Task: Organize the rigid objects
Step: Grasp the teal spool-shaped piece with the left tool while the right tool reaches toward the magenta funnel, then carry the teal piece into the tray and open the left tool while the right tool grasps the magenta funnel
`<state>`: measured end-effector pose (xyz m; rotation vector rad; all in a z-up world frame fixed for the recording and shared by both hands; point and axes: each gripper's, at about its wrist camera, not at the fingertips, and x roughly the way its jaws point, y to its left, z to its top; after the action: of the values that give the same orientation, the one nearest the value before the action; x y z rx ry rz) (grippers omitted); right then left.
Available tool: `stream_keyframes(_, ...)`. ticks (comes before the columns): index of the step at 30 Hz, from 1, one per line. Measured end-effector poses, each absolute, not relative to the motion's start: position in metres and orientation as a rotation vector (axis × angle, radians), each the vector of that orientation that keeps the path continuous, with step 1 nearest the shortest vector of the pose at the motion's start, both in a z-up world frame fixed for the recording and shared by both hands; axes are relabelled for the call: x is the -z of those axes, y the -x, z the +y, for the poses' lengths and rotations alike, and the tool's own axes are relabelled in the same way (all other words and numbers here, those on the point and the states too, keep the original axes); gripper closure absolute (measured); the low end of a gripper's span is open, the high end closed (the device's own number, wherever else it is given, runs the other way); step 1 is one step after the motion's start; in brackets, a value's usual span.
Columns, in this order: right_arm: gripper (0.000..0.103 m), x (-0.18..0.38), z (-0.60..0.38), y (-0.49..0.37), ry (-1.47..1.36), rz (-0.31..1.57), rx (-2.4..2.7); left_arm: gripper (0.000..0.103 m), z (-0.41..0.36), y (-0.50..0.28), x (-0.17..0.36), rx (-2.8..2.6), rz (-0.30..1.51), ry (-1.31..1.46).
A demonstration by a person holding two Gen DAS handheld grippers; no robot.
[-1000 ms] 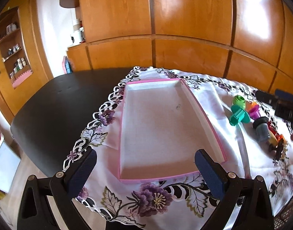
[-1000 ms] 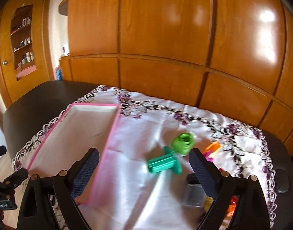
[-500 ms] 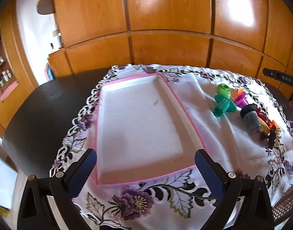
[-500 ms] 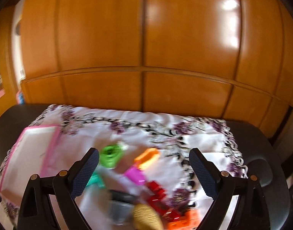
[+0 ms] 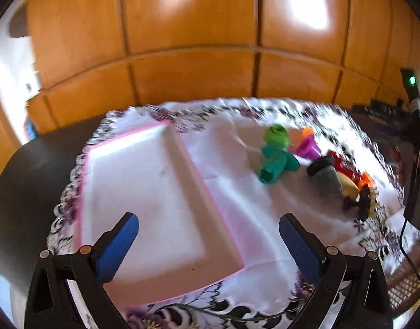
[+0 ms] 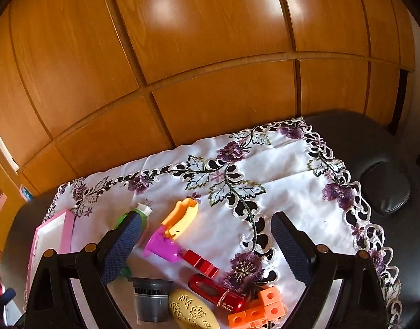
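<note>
A shallow pink-edged tray (image 5: 144,203) lies on the left half of the embroidered white cloth (image 5: 237,200), with nothing in it. My left gripper (image 5: 208,235) hangs open above the tray's near right corner. To the right sits a cluster of small objects: a green cap (image 5: 277,135), a teal piece (image 5: 275,164), a purple funnel (image 6: 164,246), an orange clip (image 6: 181,218), a grey cup (image 6: 151,298), red pieces (image 6: 201,263), a yellow patterned oval (image 6: 193,312) and orange cubes (image 6: 259,309). My right gripper (image 6: 204,241) is open above this cluster, holding nothing.
The cloth covers a dark table (image 5: 26,181) that stands against a wall of wooden cabinet doors (image 6: 210,54). A dark cushioned seat (image 6: 385,189) is at the right. The tray's corner (image 6: 53,230) shows at the left of the right wrist view.
Both grippers have swung to the right. The right one now looks down on the object cluster; the left one's view has shifted from the tray's middle toward its right edge. Both stay open.
</note>
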<state>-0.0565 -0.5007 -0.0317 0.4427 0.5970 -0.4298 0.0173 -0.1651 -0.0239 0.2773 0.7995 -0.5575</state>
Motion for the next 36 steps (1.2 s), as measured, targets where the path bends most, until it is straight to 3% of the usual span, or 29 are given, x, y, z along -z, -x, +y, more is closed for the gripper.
stream_keyframes(11,0.006,0.034,-0.504,0.054,-0.478,0.607,0.409,0.000,-0.252,-0.045,0.041,0.683,0.855,-0.381)
stream_keyframes(17,0.006,0.033,-0.506,0.056,-0.487,0.596,0.405,0.011,-0.297,-0.071,0.062,0.737,0.909,-0.447)
stream_keyframes(20,0.006,0.033,-0.510,0.056,-0.507,0.597,0.403,0.018,-0.312,-0.078,0.071,0.752,0.903,-0.475)
stream_keyframes(22,0.006,0.034,-0.511,0.057,-0.519,0.596,0.403,0.032,-0.323,-0.086,0.081,0.754,0.922,-0.497)
stream_keyframes(25,0.006,0.034,-0.513,0.057,-0.532,0.596,0.403,0.043,-0.334,-0.094,0.095,0.778,0.976,-0.490)
stream_keyframes(26,0.006,0.034,-0.514,0.056,-0.534,0.596,0.404,0.049,-0.338,-0.096,0.101,0.774,0.992,-0.494)
stream_keyframes(27,0.006,0.034,-0.514,0.056,-0.534,0.597,0.406,0.064,-0.340,-0.098,0.107,0.763,1.012,-0.495)
stream_keyframes(28,0.006,0.035,-0.514,0.056,-0.534,0.598,0.408,0.073,-0.339,-0.096,0.106,0.756,0.990,-0.472)
stream_keyframes(36,0.008,0.041,-0.533,0.063,-0.631,0.596,0.428,0.073,-0.313,-0.054,0.096,0.806,0.959,-0.421)
